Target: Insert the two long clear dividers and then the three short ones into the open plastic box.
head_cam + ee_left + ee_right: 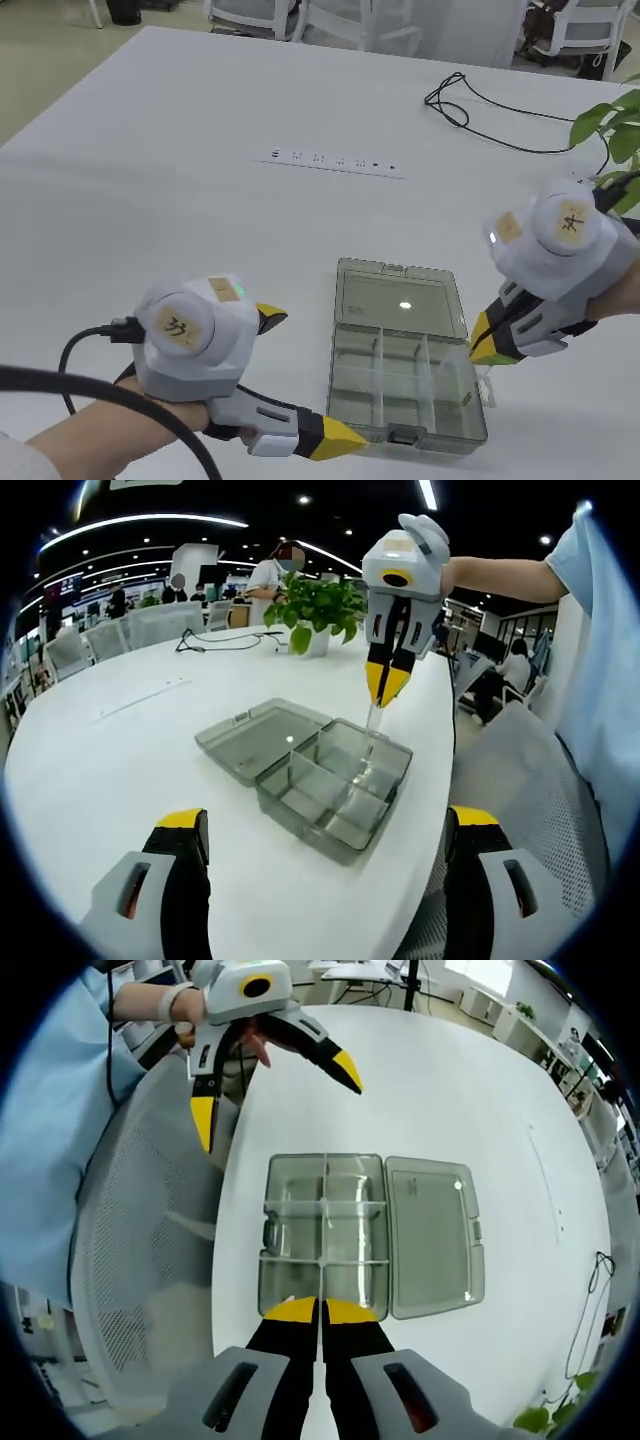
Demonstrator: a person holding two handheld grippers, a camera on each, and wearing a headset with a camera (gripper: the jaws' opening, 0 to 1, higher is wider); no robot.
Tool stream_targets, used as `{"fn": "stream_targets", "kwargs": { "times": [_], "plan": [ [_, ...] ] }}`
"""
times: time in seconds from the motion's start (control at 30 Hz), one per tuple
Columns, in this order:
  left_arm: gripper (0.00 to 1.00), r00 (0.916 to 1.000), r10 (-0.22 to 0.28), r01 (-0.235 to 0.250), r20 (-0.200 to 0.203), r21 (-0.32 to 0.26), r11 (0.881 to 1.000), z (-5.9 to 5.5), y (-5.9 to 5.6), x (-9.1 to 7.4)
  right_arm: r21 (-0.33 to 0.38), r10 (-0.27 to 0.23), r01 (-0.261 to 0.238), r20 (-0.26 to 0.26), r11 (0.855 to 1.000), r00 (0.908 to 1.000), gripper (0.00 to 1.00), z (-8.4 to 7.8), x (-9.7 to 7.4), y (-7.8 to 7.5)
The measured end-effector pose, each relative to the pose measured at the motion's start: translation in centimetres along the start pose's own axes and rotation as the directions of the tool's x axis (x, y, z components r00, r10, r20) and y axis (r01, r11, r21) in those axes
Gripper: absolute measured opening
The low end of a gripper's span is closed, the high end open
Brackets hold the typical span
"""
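The open smoky plastic box (352, 395) lies near the table's front edge, its lid (400, 300) folded flat on the far side. Clear dividers stand inside it and split it into compartments (290, 1230). My right gripper (490, 348) hovers at the box's right side, shut on a thin clear divider (369, 725) that hangs from its tips over the box (300, 805). In the right gripper view the shut gripper (321, 1310) sits just above the box's edge. My left gripper (310, 378) is wide open with nothing in it, left of the box; the right gripper view shows the left gripper (275, 1095) beyond the box.
A white power strip (330, 162) lies mid-table. A black cable (470, 105) loops at the back right, beside a potted plant (610, 125). A grey mesh chair (140, 1260) stands just past the table edge.
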State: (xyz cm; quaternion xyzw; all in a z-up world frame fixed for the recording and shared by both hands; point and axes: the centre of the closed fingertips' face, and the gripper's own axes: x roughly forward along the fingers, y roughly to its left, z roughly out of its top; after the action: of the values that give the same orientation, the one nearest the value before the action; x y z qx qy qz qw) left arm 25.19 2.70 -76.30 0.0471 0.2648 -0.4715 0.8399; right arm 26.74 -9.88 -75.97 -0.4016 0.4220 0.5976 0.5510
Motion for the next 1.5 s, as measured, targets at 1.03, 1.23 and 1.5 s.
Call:
{"fn": "stream_targets", "kwargs": {
  "times": [1.03, 1.23, 1.5],
  "plan": [
    [0.96, 1.0, 0.004, -0.004, 0.006, -0.025, 1.0, -0.4, -0.3, -0.4, -0.038, 0.011, -0.013, -0.059, 0.999, 0.9982, 0.02, -2.0, 4.6, -0.5],
    [0.96, 1.0, 0.008, -0.007, 0.006, -0.022, 1.0, -0.4, -0.2, -0.6, -0.045, -0.015, 0.013, -0.061, 0.999, 0.998, 0.02, -2.2, 5.1, -0.4],
    [0.95, 0.9999, 0.007, -0.006, 0.013, -0.018, 1.0, -0.1, -0.3, -0.5, -0.058, -0.041, 0.04, -0.023, 0.998, 0.9989, 0.03, -2.2, 5.0, -0.4]
  ]
}}
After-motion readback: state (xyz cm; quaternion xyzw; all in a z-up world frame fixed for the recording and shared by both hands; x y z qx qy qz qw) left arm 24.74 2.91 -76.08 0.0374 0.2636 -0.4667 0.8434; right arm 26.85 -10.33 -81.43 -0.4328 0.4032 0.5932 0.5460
